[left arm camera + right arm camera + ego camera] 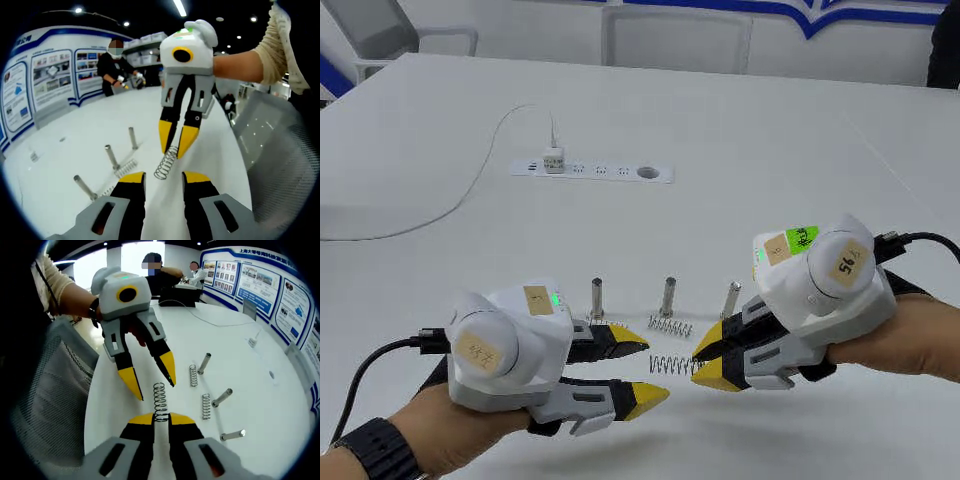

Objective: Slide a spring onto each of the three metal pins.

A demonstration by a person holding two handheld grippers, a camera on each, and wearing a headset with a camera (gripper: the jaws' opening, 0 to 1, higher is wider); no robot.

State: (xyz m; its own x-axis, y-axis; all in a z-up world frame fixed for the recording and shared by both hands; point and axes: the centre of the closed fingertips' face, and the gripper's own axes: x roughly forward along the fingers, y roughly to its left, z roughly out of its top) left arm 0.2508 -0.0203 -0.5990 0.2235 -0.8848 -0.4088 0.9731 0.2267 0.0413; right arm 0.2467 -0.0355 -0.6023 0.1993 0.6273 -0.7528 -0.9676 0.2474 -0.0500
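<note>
Right gripper view: my right gripper (161,419) pinches one end of a thin coiled steel spring (159,399), left gripper (156,390) gaping open at its free end.

In the head view the left gripper (656,368) covers the foot of the left pin (597,297) and most of a spring (608,322) lying beside it. The right gripper (695,365) hides the base of the right pin (730,298) and the end of the held spring (670,364) between its jaws. Two chairs (675,40) are cut off by the top edge, the cable (487,155) by the left
</note>
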